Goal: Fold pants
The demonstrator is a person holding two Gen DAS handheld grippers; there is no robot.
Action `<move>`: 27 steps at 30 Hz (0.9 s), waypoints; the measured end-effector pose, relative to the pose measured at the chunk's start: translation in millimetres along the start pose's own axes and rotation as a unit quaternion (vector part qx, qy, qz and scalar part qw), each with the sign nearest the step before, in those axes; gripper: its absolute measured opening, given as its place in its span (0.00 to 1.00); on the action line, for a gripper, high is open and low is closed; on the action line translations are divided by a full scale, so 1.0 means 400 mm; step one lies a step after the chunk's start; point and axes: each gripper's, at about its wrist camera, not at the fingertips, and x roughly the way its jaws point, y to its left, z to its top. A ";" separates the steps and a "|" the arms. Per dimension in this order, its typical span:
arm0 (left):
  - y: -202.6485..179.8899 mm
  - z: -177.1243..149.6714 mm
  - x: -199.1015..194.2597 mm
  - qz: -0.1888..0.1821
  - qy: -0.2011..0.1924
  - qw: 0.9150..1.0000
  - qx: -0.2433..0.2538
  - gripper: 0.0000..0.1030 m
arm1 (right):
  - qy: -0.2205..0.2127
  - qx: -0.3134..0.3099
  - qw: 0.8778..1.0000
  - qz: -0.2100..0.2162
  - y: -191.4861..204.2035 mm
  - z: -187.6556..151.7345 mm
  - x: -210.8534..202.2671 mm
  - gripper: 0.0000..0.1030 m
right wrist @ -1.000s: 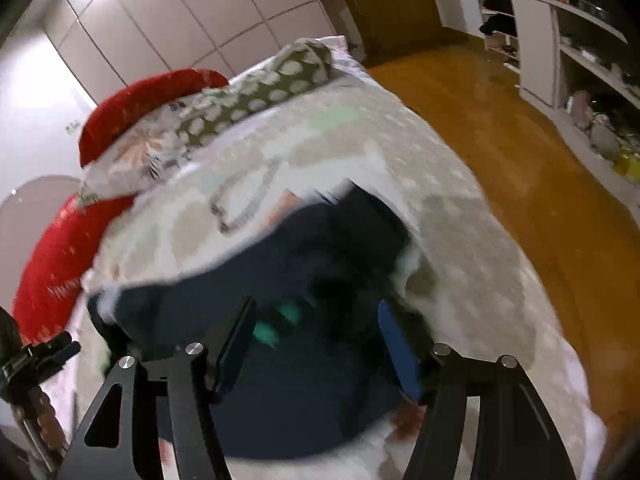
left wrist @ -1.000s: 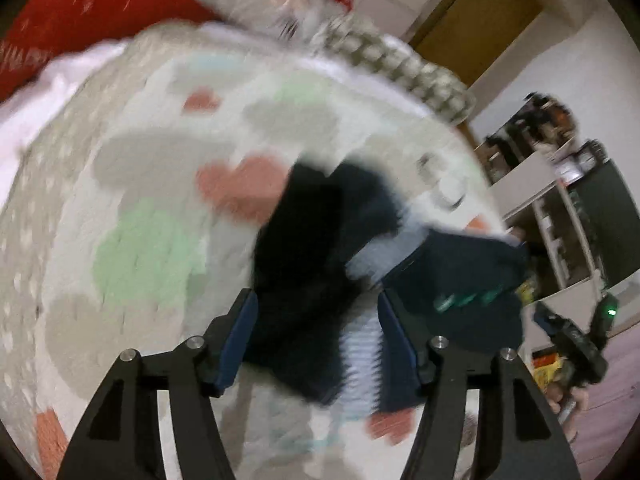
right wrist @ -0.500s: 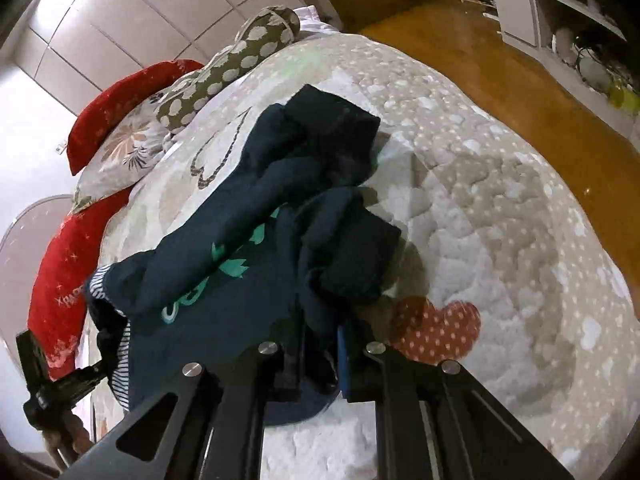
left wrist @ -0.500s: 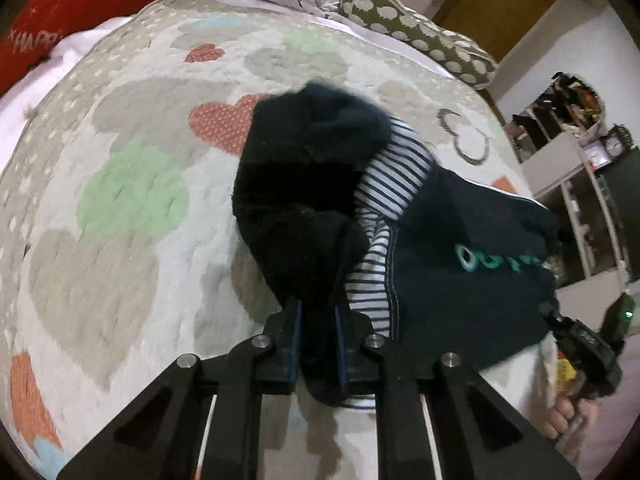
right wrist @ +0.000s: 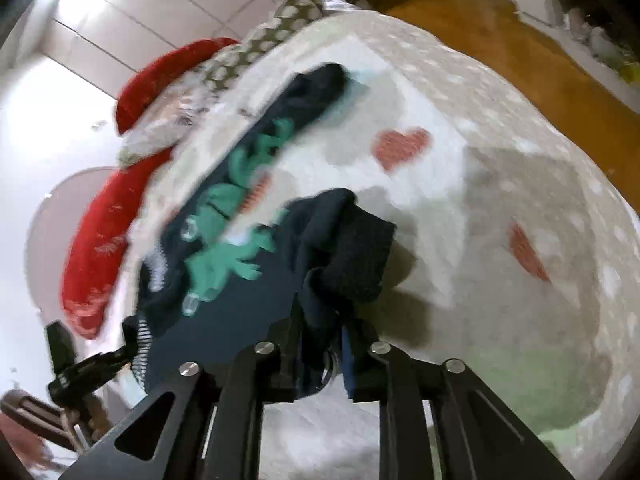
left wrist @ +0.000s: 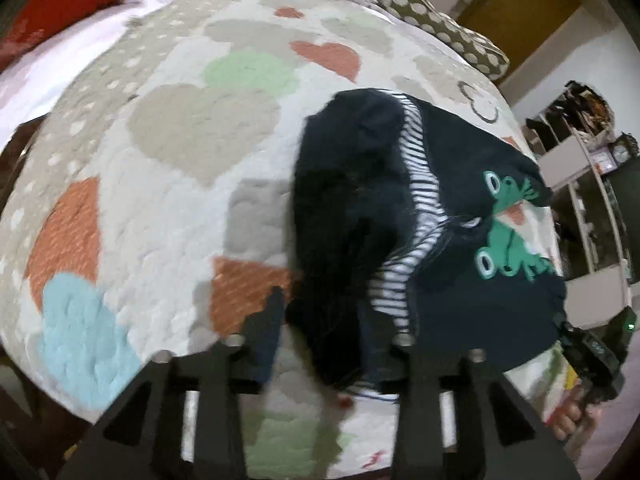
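On the heart-patterned quilt (left wrist: 192, 128) lie the dark navy pants (left wrist: 352, 208), bunched, striped lining (left wrist: 420, 184) showing and green frog prints (left wrist: 504, 248) facing up. Left gripper (left wrist: 324, 332): jaws spread apart, one finger on the quilt beside the cloth, the other behind the fabric edge; dark cloth hangs between them, not pinched. Right gripper (right wrist: 320, 356): jaws clenched on a gathered fold of the pants, cuff end (right wrist: 356, 252) drooping over the fingers. Both views motion-blurred. Red pillow (right wrist: 100, 232) and dotted pillow (left wrist: 440, 24) at the bed's far end; wooden floor (right wrist: 500, 52) beside the bed.
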 end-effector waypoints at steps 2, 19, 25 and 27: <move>0.009 -0.017 -0.021 0.001 -0.020 1.000 -0.005 0.44 | -0.001 0.016 1.000 -0.001 -0.023 -0.007 -0.015 0.26; 0.039 -0.087 -0.105 0.004 -0.074 0.997 -0.022 0.45 | -0.038 0.089 0.993 -0.073 0.017 0.429 0.201 0.58; 0.058 -0.085 -0.107 0.002 -0.071 0.997 -0.036 0.45 | -0.026 0.106 0.994 -0.029 0.013 0.413 0.208 0.07; 0.061 -0.080 -0.102 -0.003 -0.069 0.997 -0.040 0.45 | -0.033 0.087 0.995 -0.029 0.020 0.388 0.163 0.07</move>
